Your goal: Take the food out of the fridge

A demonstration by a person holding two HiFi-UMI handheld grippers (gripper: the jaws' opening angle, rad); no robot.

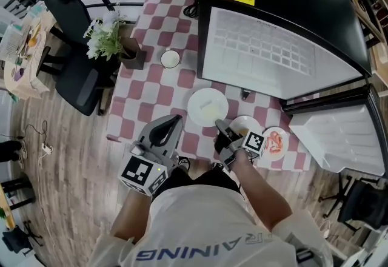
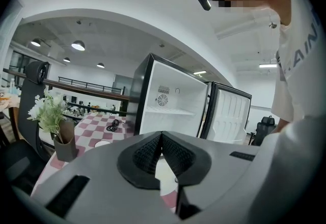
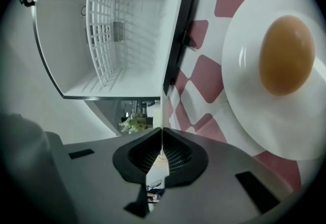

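The black fridge [image 1: 285,11] stands open on the checked table [image 1: 157,93]; its white inside [image 3: 127,29] holds only a wire shelf. My right gripper [image 1: 219,124] [image 3: 162,139] is rolled on its side and shut on the rim of a large white plate [image 1: 197,102], which shows edge-on as a thin white line [image 3: 162,116]. Beside it lies a small plate [image 1: 245,125] with a round brown bun [image 3: 285,55]. A plate of pink food [image 1: 276,141] sits further right. My left gripper [image 1: 177,119] [image 2: 161,136] is shut on nothing, near the table's front edge.
The fridge door [image 1: 339,132] hangs open at the right. A pot of white flowers [image 1: 112,38], a small white bowl [image 1: 170,58] and a black cable [image 1: 191,10] are on the table. A black chair [image 1: 79,71] stands to the left of it.
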